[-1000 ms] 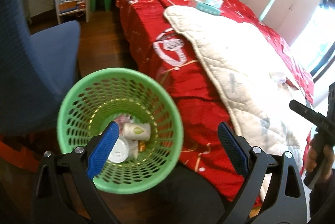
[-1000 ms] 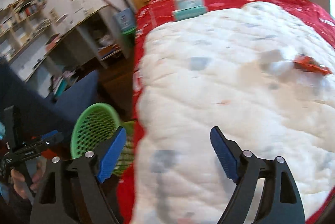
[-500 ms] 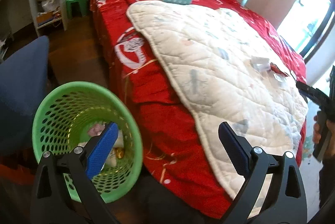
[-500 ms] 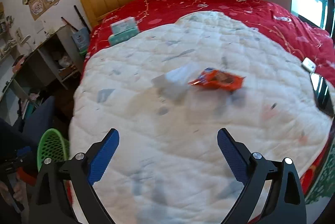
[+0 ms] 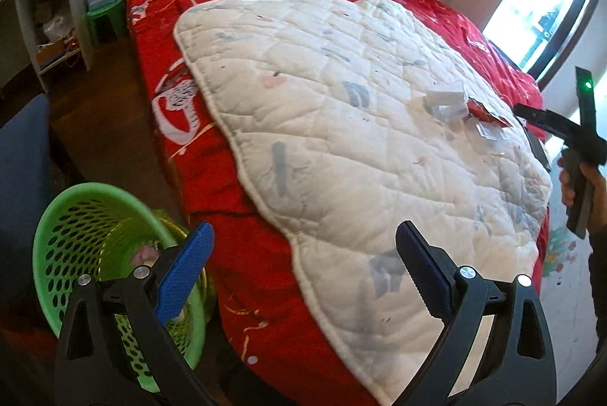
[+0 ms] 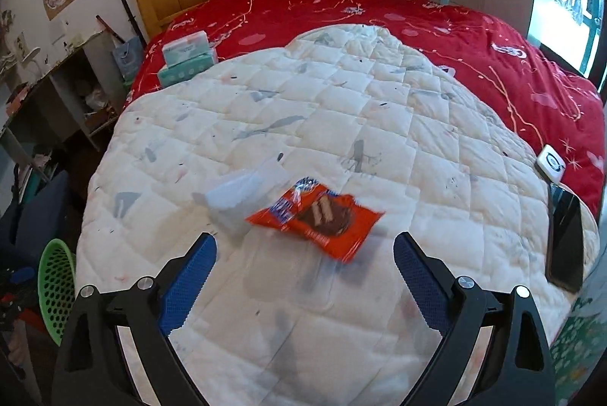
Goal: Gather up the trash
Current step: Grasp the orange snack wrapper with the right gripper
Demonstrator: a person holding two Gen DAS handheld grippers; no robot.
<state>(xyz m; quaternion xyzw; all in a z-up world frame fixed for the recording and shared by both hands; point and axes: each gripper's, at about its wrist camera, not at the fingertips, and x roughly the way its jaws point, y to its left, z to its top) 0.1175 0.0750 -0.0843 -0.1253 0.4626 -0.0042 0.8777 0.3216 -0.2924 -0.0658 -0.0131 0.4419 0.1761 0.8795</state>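
Both tools moved from the green basket point(image 5: 76, 216) toward the bed; right tool point(image 6: 303, 262) and left tool point(image 5: 303, 265) stand apart, empty. Basket holds some trash; one orange wrapper point(image 6: 315, 216) and two tissue boxes point(image 6: 187, 57) lie on the bed.

Orange snack wrapper point(image 6: 316, 218) lies flat, crumpled, on white quilt point(image 6: 341, 110) before you. Clear plastic packaging point(image 6: 242, 193) touches its left edge. Green perforated trash basket point(image 5: 91, 239) stands on floor beside bed, litter inside.
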